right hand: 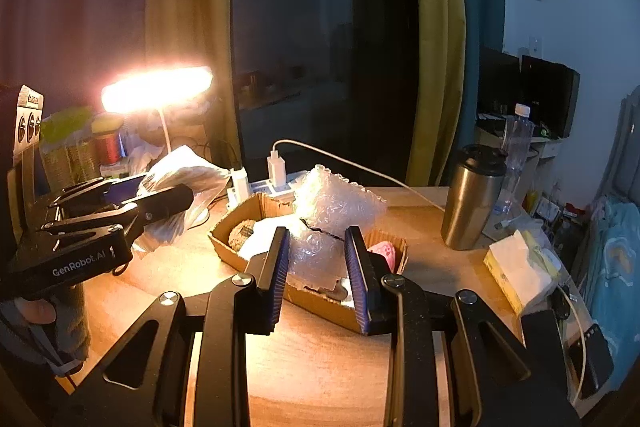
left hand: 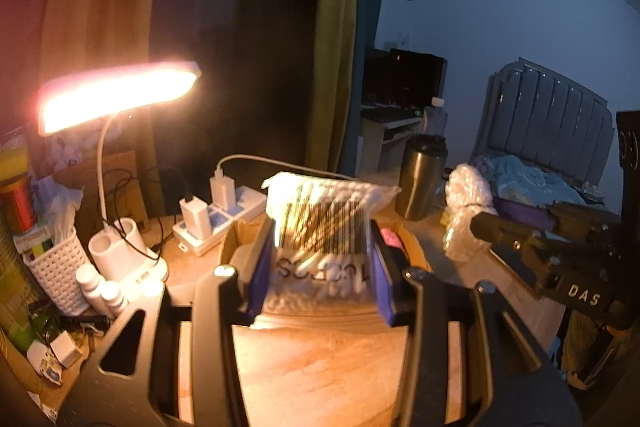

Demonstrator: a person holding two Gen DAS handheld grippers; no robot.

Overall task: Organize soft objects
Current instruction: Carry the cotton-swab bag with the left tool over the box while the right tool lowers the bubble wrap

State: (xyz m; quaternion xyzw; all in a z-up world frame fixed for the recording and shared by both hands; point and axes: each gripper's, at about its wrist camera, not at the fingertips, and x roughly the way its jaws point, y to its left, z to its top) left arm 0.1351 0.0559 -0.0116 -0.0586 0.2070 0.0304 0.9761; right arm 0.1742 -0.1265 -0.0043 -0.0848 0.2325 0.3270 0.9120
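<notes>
Swabs bag [left hand: 324, 223], sticks running away, pinched by left tongs [left hand: 322, 251]; right tongs [right hand: 318, 259] pinch bubble wrap [right hand: 332, 211].

1. Left gripper [left hand: 322, 267]: black angular linkage arms, silver round-head screws at the pivots, blue ribbed pads [left hand: 260, 267] lining the fingers; white "GenRobot.AI" lettering on its side.
2. Right gripper [right hand: 318, 271]: same black frame, silver screws, blue ribbed pads [right hand: 280, 267]; white "DAS" marking.
</notes>
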